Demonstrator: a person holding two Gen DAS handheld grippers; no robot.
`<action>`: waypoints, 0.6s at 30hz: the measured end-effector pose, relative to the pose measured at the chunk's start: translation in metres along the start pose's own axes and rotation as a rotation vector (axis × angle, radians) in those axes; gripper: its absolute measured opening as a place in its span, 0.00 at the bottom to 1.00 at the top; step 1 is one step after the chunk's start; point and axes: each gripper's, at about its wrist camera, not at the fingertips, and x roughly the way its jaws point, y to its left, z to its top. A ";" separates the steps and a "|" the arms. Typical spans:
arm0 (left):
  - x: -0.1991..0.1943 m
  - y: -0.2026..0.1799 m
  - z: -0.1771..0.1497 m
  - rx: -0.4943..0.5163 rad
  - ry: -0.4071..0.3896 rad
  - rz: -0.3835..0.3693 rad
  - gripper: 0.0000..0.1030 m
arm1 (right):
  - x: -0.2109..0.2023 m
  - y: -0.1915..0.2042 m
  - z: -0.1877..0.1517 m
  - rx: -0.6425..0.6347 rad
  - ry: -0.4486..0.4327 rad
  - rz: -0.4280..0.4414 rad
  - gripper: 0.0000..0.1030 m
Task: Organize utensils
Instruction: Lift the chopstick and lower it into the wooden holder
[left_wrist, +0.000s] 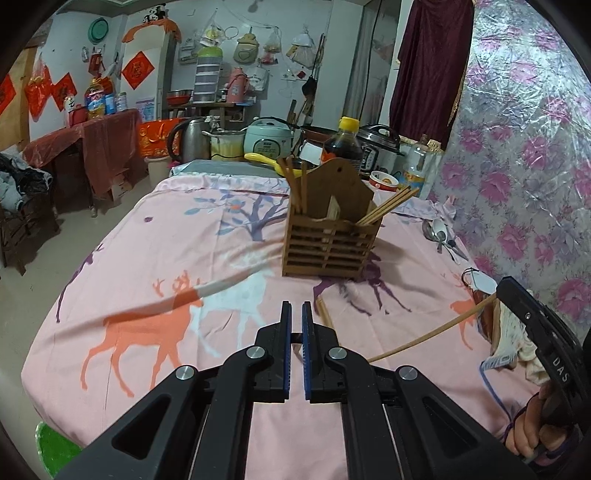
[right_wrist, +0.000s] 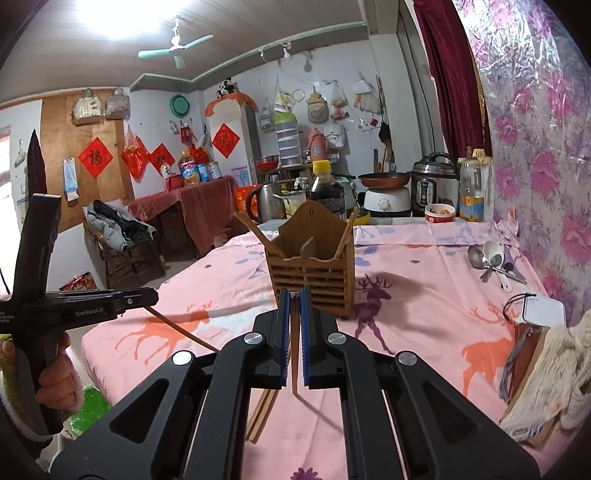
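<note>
A slatted wooden utensil holder (left_wrist: 332, 240) (right_wrist: 314, 273) stands mid-table on the pink deer cloth, with brown chopsticks leaning in its left and right compartments. My left gripper (left_wrist: 295, 306) (right_wrist: 153, 297) is shut on a chopstick (right_wrist: 184, 328), which slants down to the right from its tip. My right gripper (right_wrist: 294, 291) (left_wrist: 498, 291) is shut on another chopstick (right_wrist: 294, 354) (left_wrist: 424, 332) that hangs below its pads. Both grippers hover above the cloth, short of the holder. A few loose chopsticks (right_wrist: 264, 413) lie on the cloth under my right gripper. Spoons (right_wrist: 491, 258) (left_wrist: 439, 230) lie to the right of the holder.
A dark sauce bottle (right_wrist: 327, 188), a kettle (left_wrist: 188, 142), rice cookers, a pan and a bowl (right_wrist: 439, 212) crowd the table's far end. The foil floral wall (right_wrist: 546, 147) runs along the right. A white tag (right_wrist: 543, 310), a notebook and knitted cloth (right_wrist: 554, 365) lie near right.
</note>
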 end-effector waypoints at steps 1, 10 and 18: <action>0.002 -0.001 0.004 0.002 0.002 -0.006 0.05 | 0.001 0.000 0.003 -0.001 -0.001 0.001 0.06; 0.009 -0.018 0.075 0.030 -0.042 -0.066 0.05 | 0.021 -0.011 0.052 0.019 -0.040 0.032 0.06; 0.011 -0.039 0.163 0.060 -0.174 -0.084 0.05 | 0.036 -0.020 0.118 0.001 -0.146 0.034 0.06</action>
